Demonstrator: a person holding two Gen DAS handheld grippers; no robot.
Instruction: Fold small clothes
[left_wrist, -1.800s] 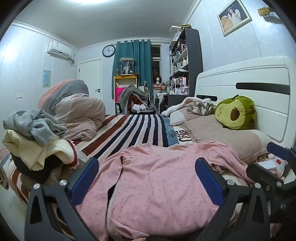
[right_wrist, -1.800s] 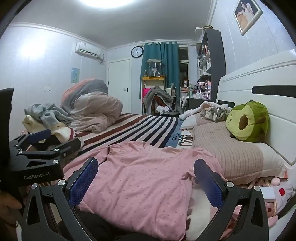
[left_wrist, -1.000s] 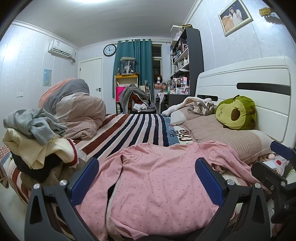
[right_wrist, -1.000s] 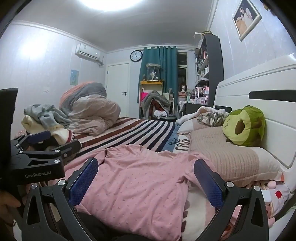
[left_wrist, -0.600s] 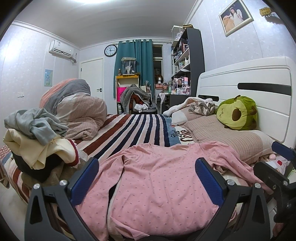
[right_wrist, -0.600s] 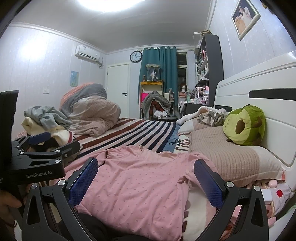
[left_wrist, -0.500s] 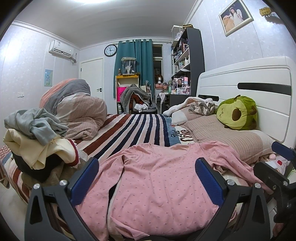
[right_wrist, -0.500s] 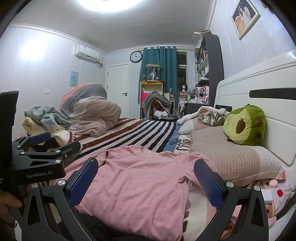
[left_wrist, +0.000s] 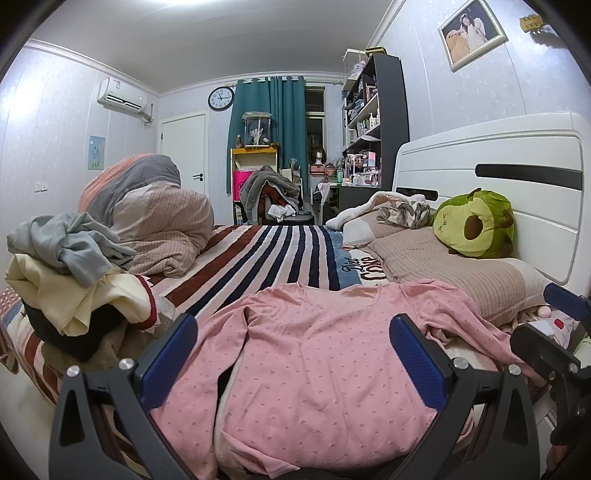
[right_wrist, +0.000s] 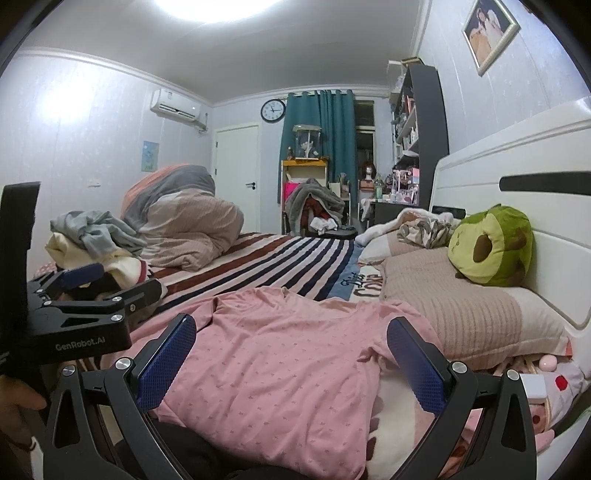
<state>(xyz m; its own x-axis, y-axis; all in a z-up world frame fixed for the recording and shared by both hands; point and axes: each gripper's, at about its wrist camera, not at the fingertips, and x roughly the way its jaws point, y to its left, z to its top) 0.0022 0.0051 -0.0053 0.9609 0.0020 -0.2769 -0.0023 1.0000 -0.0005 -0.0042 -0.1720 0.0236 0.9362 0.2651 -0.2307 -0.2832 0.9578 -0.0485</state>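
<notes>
lying flat on the striped bed, pink top sits unfolded beside the pillow. left gripper and right gripper spread wide above it, holding nothing.

Long-sleeved top lying spread on bed; clothes pile sitting left of it, pillow right, avocado plush resting on pillow against headboard.
</notes>
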